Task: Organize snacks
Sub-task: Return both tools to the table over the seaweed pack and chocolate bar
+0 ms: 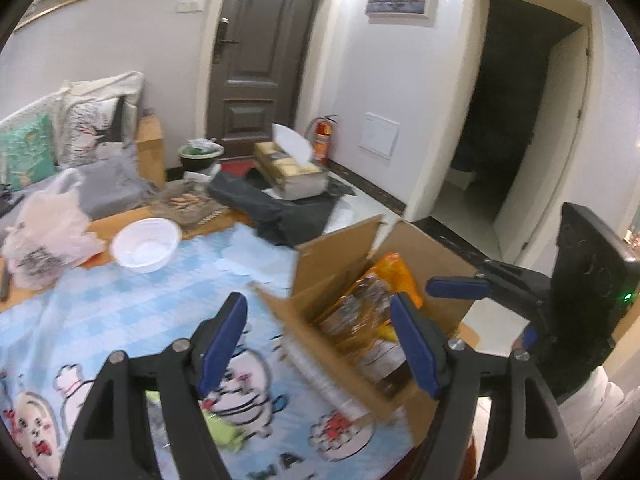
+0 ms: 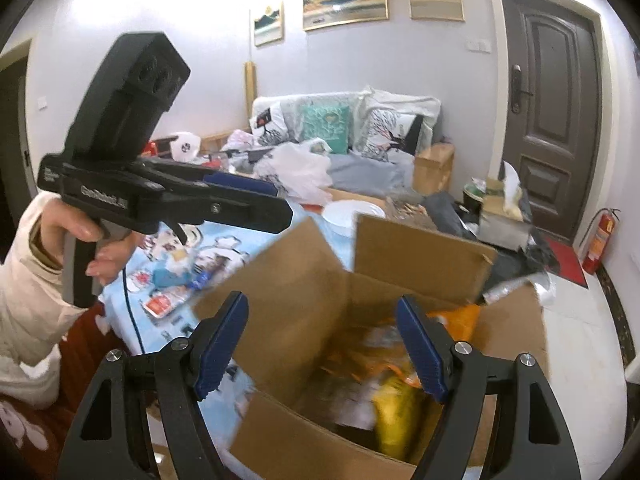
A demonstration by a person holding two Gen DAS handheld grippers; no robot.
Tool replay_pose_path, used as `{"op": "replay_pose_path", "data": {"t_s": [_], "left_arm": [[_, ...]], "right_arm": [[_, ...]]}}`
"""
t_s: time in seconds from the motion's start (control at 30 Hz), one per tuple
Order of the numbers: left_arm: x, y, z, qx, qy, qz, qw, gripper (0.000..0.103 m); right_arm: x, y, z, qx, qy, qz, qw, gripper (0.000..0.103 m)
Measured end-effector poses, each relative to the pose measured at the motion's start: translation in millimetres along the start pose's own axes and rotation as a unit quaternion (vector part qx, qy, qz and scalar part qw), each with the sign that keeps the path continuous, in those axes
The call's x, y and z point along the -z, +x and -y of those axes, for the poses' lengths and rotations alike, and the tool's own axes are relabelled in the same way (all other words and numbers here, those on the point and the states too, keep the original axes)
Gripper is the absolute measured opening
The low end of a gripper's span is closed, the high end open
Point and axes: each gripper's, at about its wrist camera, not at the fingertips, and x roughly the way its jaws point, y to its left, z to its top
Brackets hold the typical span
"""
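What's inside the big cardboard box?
The cardboard box holds orange and yellow snack packets, piled loosely. The picture is blurry, so I can't count them, and whatever lies beneath the pile is hidden.

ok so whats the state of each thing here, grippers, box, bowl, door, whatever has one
left gripper: open, empty
right gripper: open, empty, above the box
cardboard box: flaps open, snack packets inside
snack packets: in the box, jumbled
white bowl: upright, looks empty
brown door: closed
loose snacks: lying on the tablecloth
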Motion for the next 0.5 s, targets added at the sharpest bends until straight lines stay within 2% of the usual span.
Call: {"op": "replay_pose_path", "data": {"t_s": [0.27, 0.4, 0.5], "left_arm": [[44.7, -60.2, -57.0, -0.073, -0.036, 0.008, 0.9967, 0.071], [76.5, -80.7, -90.0, -0.11, -0.06, -0.003, 0.9921, 0.071], [102.8, -89.8, -113.1, -0.124, -0.082, -0.016, 0.9888, 0.071]], "right_arm": [[-20.1, 16.6, -70.0, -0.024, -0.022, 0.026, 0.999, 0.073], [-25.3, 38.8, -107.5, -0.053, -0.041, 0.016, 0.998, 0.073], [-24.8, 62.6, -134.7, -0.073, -0.049, 0.001, 0.996, 0.073]]}}
